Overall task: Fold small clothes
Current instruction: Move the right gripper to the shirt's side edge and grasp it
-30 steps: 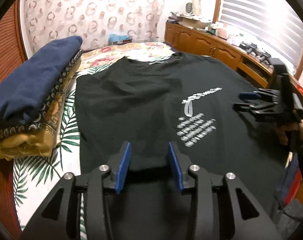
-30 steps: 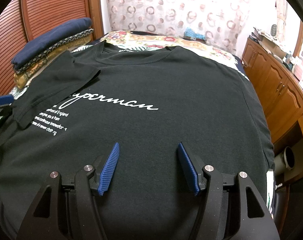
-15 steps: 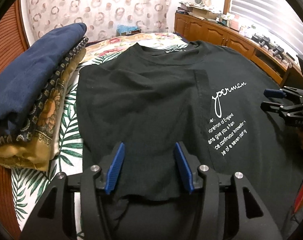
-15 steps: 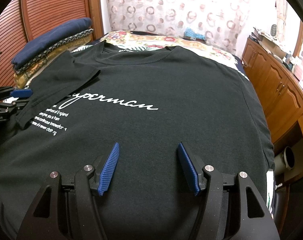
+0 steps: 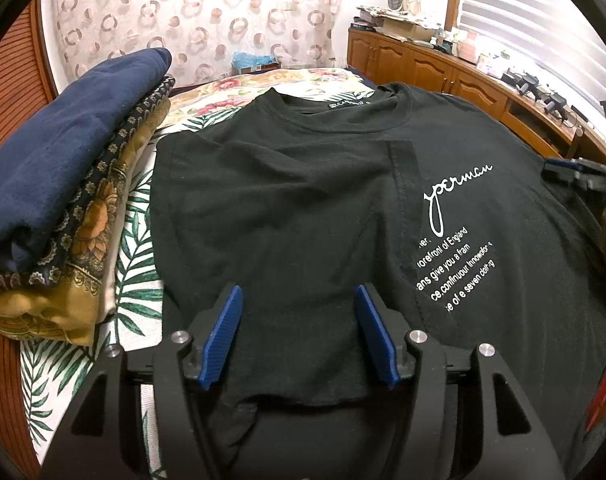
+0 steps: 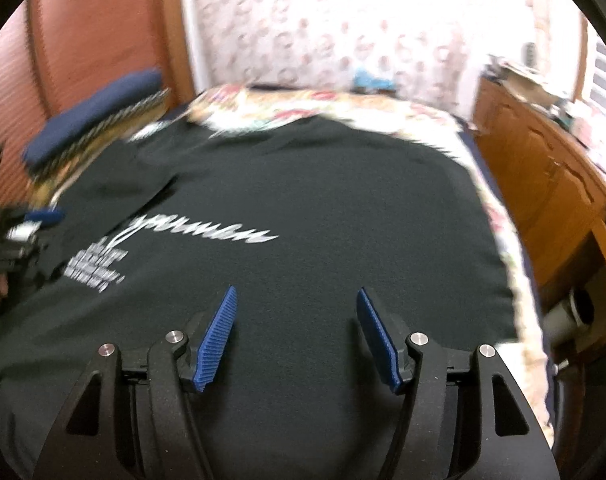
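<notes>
A black T-shirt [image 5: 287,208] with white lettering lies flat on the bed, collar at the far end. Its left side and sleeve are folded inward over the chest, covering the start of the lettering. My left gripper [image 5: 299,300] is open and empty above the folded flap near the hem. My right gripper [image 6: 297,300] is open and empty above the shirt's right half [image 6: 343,208]; that view is blurred. The right gripper also shows at the right edge of the left wrist view [image 5: 575,172], and the left gripper shows at the left edge of the right wrist view [image 6: 27,228].
A stack of folded cloths [image 5: 59,184], navy on top and gold-patterned below, sits at the bed's left side. The leaf-print bedsheet [image 5: 131,264] shows beside the shirt. A wooden cabinet [image 6: 543,168] runs along the right. A curtain [image 5: 191,12] hangs behind the bed.
My left gripper opened wider and let go of the folded flap, which now lies on the chest, then drew back. My right gripper has begun moving, blurring its view.
</notes>
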The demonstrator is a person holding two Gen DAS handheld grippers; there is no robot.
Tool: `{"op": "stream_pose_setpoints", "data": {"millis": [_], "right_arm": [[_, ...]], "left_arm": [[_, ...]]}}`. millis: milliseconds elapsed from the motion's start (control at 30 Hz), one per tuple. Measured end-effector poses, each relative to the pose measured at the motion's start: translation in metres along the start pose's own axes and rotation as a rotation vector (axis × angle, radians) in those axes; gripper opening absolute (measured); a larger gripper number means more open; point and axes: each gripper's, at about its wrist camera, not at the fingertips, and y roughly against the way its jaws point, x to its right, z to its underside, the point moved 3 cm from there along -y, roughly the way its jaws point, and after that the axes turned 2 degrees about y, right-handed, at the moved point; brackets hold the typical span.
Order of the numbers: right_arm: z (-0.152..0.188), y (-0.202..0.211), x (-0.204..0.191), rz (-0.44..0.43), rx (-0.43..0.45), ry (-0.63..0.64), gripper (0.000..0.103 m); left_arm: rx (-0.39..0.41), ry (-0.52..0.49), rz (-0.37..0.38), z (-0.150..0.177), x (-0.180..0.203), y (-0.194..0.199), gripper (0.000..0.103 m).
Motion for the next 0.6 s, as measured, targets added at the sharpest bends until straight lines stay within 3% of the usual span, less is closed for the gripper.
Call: {"op": "stream_pose_setpoints", "data": {"millis": [267,600], "right_arm": [[0.002,0.007,0.108,0.140,-0.025,-0.154,0.059],[0.017,-0.009,0.144,0.075,-0.100,-0.244,0.049]], "left_arm": [[0.000,0.001,0.000,0.000,0.000,0.000,0.061],[-0.001,0.003,-0.003,-0.001,-0.002,-0.002,0.063]]}}
